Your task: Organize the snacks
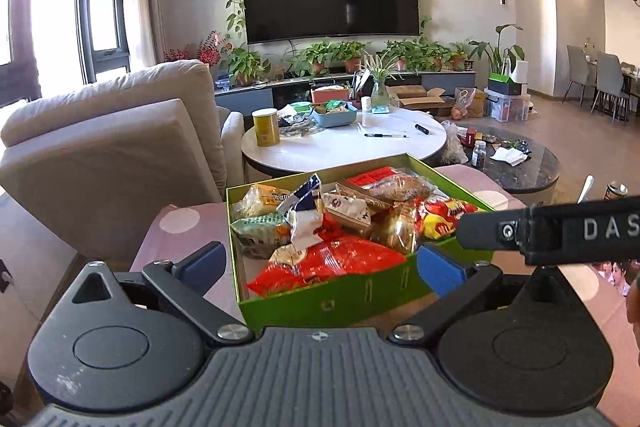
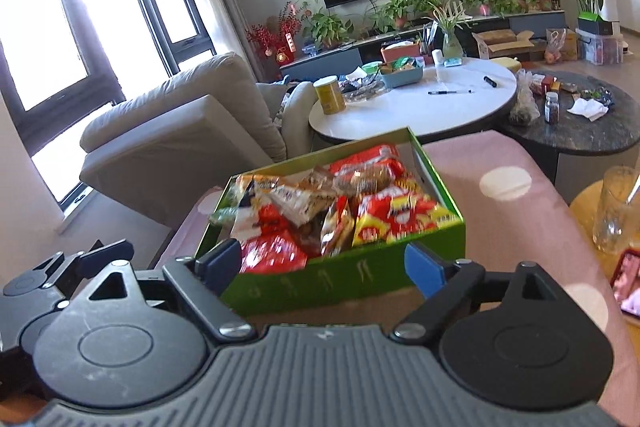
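Snack box (image 1: pixel 344 297) between left gripper (image 1: pixel 320 267) fingers

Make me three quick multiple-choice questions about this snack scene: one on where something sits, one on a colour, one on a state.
1. Where does the yellow can stand?
A. on the white round table
B. inside the box
C. on the sofa

2. What colour is the snack box?
A. blue
B. green
C. white

3. How is the left tool?
A. clamped on a red packet
C. closed, empty
B. open, holding nothing

Answers:
1 A: the can stands at the table's left edge.
2 B: its walls are bright green.
3 B: its fingers stand wide apart either side of the box's near corner, gripping nothing.
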`<state>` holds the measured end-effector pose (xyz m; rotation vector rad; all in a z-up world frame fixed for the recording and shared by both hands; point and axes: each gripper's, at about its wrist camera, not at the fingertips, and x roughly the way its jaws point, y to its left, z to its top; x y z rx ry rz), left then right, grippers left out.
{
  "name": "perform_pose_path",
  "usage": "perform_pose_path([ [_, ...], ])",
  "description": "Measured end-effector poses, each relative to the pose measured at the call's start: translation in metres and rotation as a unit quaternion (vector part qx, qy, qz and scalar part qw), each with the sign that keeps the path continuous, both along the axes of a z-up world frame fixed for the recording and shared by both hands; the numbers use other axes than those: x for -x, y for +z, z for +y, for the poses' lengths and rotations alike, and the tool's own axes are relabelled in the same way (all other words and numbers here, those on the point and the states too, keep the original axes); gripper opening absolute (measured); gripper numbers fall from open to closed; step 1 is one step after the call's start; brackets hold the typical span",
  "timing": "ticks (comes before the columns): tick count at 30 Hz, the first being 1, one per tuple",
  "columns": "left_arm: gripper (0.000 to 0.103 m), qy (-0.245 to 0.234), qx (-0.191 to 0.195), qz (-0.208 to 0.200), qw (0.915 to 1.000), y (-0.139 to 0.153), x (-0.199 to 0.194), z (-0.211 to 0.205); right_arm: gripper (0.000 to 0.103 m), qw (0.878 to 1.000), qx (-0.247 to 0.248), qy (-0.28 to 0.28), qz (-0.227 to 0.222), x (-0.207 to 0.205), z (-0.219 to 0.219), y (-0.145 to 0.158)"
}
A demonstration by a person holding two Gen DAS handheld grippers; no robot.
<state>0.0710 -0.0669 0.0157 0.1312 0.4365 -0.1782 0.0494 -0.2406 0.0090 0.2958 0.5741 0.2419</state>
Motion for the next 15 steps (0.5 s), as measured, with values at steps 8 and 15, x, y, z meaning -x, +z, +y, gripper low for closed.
perform_pose_path([
  [8, 0.103, 0.009, 0.003, 0.006, 0.9999, -0.002, 0.026, 0.001, 0.065, 1.0, 0.005, 0.006, -0.002, 0.031, 0.003, 0.003],
  [15, 0.103, 0.03, 0.002, 0.013, 0.9994, -0.008, 0.042, 0.008, 0.064, 1.0, 0.007, 0.0, -0.008, 0.051, 0.005, 0.006],
])
